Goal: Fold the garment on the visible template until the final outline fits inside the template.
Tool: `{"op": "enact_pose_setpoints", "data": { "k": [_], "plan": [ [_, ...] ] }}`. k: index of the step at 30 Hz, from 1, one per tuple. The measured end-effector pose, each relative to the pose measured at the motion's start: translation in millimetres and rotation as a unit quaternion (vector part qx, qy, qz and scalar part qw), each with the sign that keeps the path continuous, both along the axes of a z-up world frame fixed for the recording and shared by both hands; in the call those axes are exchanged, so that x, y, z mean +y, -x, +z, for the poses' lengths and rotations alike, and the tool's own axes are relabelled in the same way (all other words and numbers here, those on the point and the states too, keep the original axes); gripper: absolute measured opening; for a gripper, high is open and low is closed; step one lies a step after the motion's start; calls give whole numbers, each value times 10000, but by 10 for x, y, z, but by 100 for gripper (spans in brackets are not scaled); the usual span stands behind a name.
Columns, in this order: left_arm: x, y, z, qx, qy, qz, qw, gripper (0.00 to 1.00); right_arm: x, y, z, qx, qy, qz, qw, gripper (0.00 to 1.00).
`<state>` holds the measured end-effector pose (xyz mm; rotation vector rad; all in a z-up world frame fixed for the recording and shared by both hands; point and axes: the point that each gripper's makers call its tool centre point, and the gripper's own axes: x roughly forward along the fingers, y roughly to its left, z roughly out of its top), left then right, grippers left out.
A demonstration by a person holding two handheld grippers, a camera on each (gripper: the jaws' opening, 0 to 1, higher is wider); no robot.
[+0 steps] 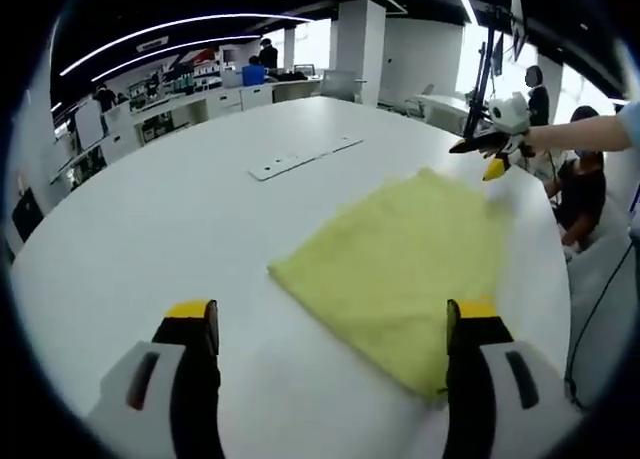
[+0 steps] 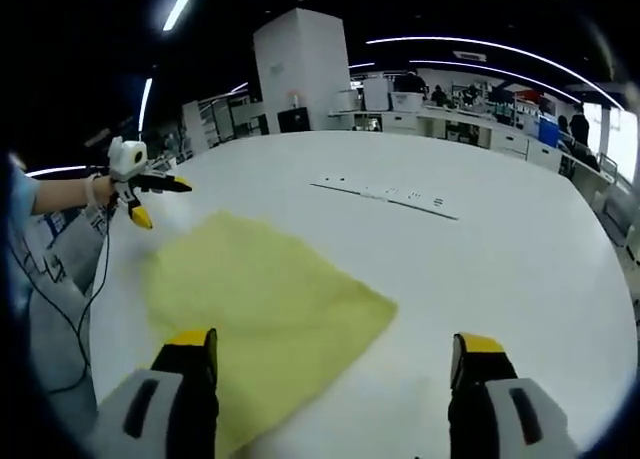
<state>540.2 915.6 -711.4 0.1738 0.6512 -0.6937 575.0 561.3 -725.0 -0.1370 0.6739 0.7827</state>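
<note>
Jaws of both tongs stood wide apart and empty, the left gripper (image 1: 332,324) with the yellow garment (image 1: 405,269) flat on the white table (image 1: 150,229) under its right jaw, the right gripper (image 2: 336,354) with it under its left jaw.

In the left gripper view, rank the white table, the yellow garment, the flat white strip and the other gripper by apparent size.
1. white table
2. yellow garment
3. flat white strip and right gripper: alike in apparent size, so no ranking.
</note>
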Motion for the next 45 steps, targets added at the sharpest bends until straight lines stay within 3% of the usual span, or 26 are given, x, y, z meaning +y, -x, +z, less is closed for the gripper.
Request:
{"op": "enact_pose_setpoints", "data": {
  "k": [13, 21, 29, 34, 41, 45],
  "plan": [
    [297, 454, -55, 168, 163, 381, 9990, 88, -164, 379, 18, 118, -12, -41, 9999, 96],
    [351, 616, -71, 213, 253, 516, 9981, 87, -210, 544, 36, 147, -53, -62, 9999, 94],
    [151, 861, -163, 377, 531, 343, 9973, 74, -142, 739, 46, 310, -344, -8, 9989, 87],
    [13, 941, -212, 437, 715, 308, 9960, 67, -65, 924, -75, 502, -364, 132, 9980, 79],
    [-159, 1047, -320, 704, 1001, 218, 9922, 45, 7, 1074, -150, 603, -358, 317, 9970, 67],
    [-206, 1066, -382, 833, 1056, 262, 9906, 38, 15, 1106, -169, 697, -417, 329, 9962, 60]
  ]
}}
